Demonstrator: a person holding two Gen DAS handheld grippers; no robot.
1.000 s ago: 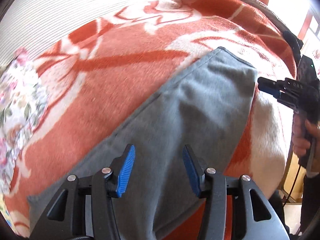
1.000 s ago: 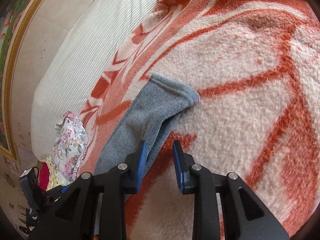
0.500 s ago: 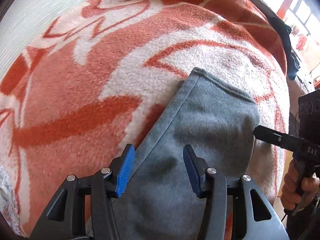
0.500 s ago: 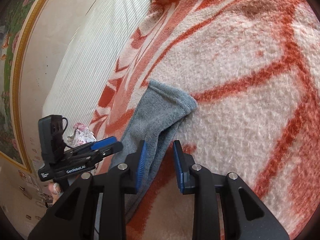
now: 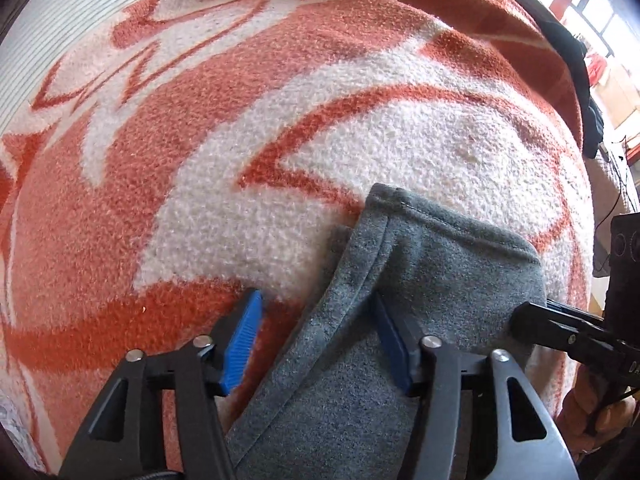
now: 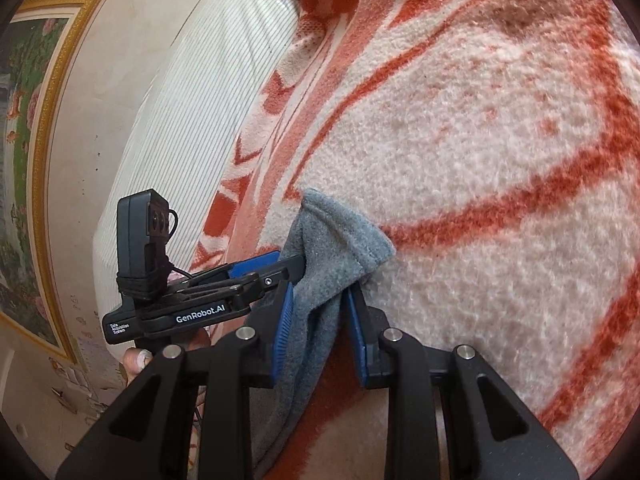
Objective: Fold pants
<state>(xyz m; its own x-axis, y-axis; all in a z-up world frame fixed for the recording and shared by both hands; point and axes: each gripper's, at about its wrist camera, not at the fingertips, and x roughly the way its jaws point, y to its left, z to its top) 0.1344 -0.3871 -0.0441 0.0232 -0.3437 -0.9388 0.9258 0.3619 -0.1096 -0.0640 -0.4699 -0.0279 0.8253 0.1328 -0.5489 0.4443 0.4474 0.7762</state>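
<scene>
Grey fleece pants (image 5: 432, 264) lie on an orange and white blanket (image 5: 208, 168); only a leg end with its hem shows. My left gripper (image 5: 316, 332) is open, its jaws straddling the left edge of the leg near the hem. My right gripper (image 6: 320, 320) is open, with the right edge of the same leg end (image 6: 340, 248) between its blue pads. Each gripper shows in the other's view: the right one (image 5: 568, 332) at the leg's far corner, the left one (image 6: 256, 272) beside the hem.
A white ribbed mattress (image 6: 188, 128) runs along the blanket's far side. A gold-framed picture (image 6: 36, 128) hangs on the wall. Dark clothing (image 5: 580, 80) lies at the bed's far edge, by a bright window.
Both grippers have moved forward along the leg to its hem end. The fabric now sits between the jaws of each. The hem corner has lifted and bunched a little.
</scene>
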